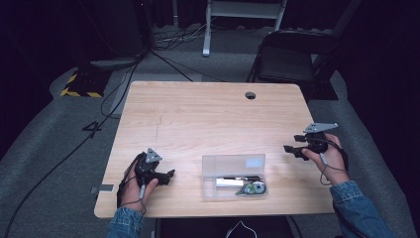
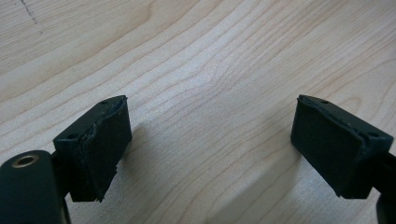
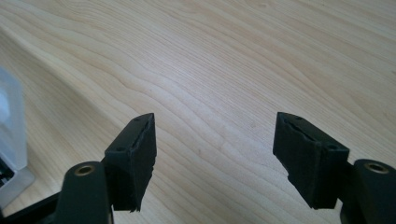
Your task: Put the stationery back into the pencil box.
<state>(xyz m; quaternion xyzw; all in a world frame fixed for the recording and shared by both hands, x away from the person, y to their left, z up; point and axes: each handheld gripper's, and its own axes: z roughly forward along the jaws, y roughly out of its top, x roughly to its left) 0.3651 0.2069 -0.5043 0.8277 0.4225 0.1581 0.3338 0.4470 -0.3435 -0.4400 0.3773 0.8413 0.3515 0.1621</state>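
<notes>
A clear plastic box (image 1: pixel 233 176) lies on the wooden table (image 1: pixel 208 114), close to the near edge and about in the middle. Inside it I see a white stick, a dark pen and a small greenish thing, but they are too small to name surely. The left gripper (image 1: pixel 168 174) rests on the table, near the box on its left side. Its jaws are spread wide, with bare wood between them. The right gripper (image 1: pixel 289 148) is held a little above the table, to the right of the box and apart from it. Its jaws are also spread and pinch nothing. In the right gripper view a corner of the box (image 3: pixel 11 121) shows at the left edge.
</notes>
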